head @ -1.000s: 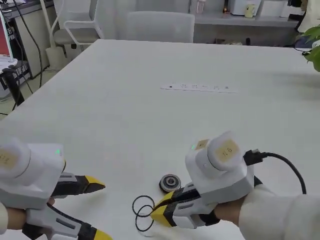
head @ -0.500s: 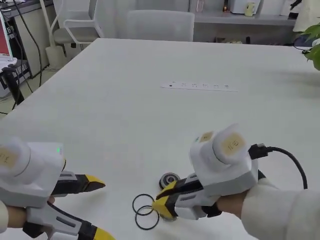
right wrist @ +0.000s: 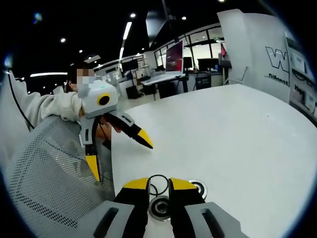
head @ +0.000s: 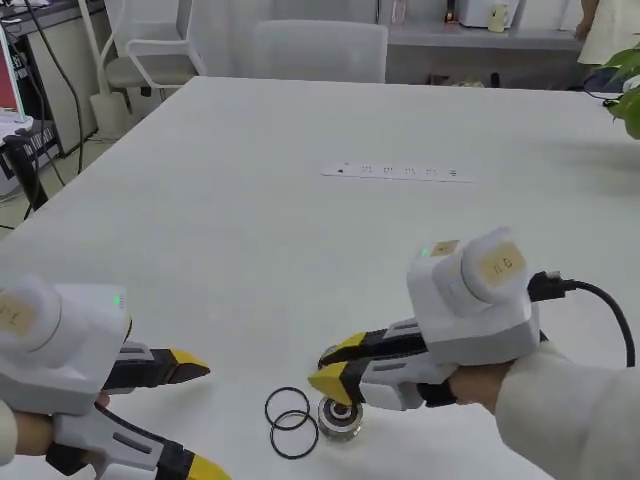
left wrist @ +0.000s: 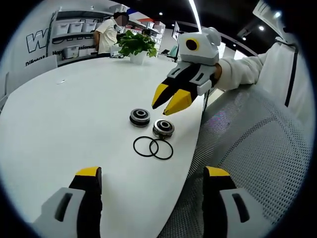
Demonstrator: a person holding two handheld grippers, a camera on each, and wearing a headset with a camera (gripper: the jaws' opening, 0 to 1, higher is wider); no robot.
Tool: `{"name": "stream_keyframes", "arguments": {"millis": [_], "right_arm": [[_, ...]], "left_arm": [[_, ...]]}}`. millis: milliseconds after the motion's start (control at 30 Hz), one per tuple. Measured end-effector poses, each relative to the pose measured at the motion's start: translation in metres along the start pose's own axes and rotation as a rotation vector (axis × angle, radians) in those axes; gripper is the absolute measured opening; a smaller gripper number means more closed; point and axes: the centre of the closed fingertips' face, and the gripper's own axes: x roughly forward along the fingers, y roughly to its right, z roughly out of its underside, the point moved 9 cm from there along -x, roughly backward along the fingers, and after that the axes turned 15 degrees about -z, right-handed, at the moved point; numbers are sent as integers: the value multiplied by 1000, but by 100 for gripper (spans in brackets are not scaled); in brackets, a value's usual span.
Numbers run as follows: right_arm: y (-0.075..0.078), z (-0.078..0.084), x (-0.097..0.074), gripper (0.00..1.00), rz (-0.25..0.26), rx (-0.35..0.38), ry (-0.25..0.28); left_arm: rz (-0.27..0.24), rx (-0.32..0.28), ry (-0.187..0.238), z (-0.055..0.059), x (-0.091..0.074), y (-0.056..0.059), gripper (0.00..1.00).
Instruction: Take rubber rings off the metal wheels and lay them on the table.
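Right gripper lifted off wheel beside rings, fingers slightly apart, left gripper fingers wide

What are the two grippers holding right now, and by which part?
Nothing. The right gripper hangs above a metal wheel without gripping it; the left gripper is open and empty.

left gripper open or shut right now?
Open. The left gripper has its two yellow-tipped jaws wide apart in its own view, with nothing held between them.
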Motion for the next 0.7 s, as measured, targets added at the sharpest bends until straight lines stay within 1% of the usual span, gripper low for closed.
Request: {"name": "stream_keyframes", "arguments": {"millis": [467, 700], "right_arm": [[14, 0, -15, 14, 51, 43, 56], [19, 5, -20, 16, 67, 62, 56]], "left_arm": [[1, 0, -4, 0, 0, 0, 82], [3, -1, -5, 1, 0, 0, 81]]}}
